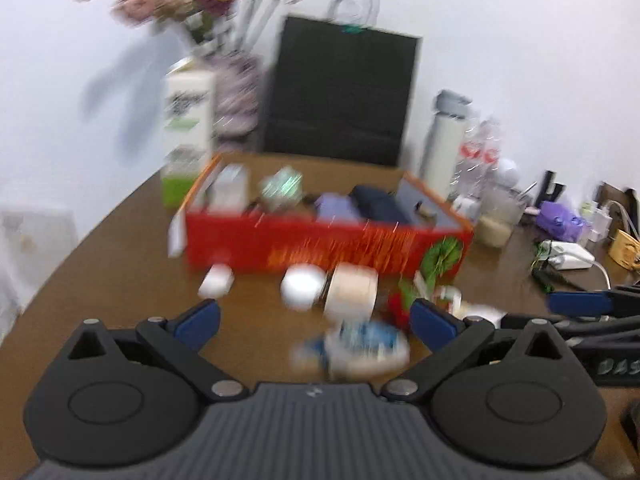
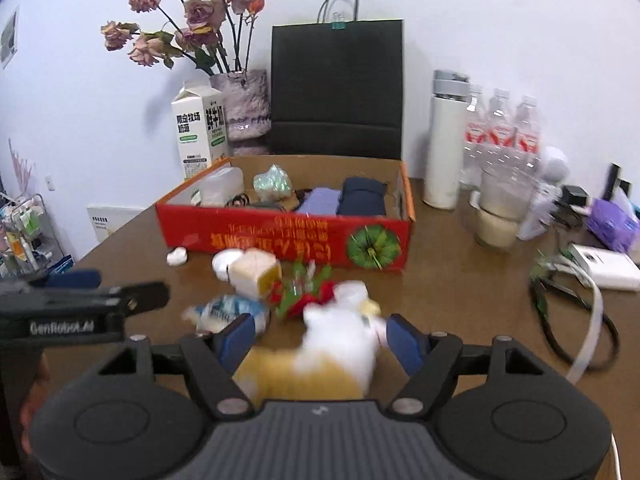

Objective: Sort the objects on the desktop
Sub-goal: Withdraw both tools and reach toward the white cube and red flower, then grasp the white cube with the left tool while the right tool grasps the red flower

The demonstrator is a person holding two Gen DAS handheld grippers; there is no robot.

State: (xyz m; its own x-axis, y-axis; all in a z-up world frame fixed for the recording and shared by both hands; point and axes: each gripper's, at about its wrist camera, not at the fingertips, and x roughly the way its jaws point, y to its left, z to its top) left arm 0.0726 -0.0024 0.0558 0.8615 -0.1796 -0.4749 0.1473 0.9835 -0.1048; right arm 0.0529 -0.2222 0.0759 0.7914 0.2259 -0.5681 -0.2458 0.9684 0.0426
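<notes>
A red cardboard box (image 2: 280, 236) with several items inside stands mid-table. In front of it lie a small white case (image 2: 177, 257), a white round lid (image 2: 226, 263), a tape roll (image 2: 256, 274), a red-and-green trinket (image 2: 308, 294) and a blue-white packet (image 2: 228, 312). My right gripper (image 2: 320, 342) is open around a white-and-yellow plush toy (image 2: 340, 344), whose blurred edges come close to both blue pads. My left gripper (image 1: 316, 324) is open and empty, hovering over the blurred blue-white packet (image 1: 360, 346) near the tape roll (image 1: 352, 290). The right gripper's fingers (image 1: 580, 304) show at the right edge.
Behind the box stand a milk carton (image 2: 202, 128), a vase of dried roses (image 2: 244, 104) and a black paper bag (image 2: 336, 88). On the right are a white flask (image 2: 444, 140), water bottles (image 2: 500, 132), glass cups (image 2: 498, 212), a purple pack (image 2: 612, 224) and a white charger (image 2: 604, 268) with cable.
</notes>
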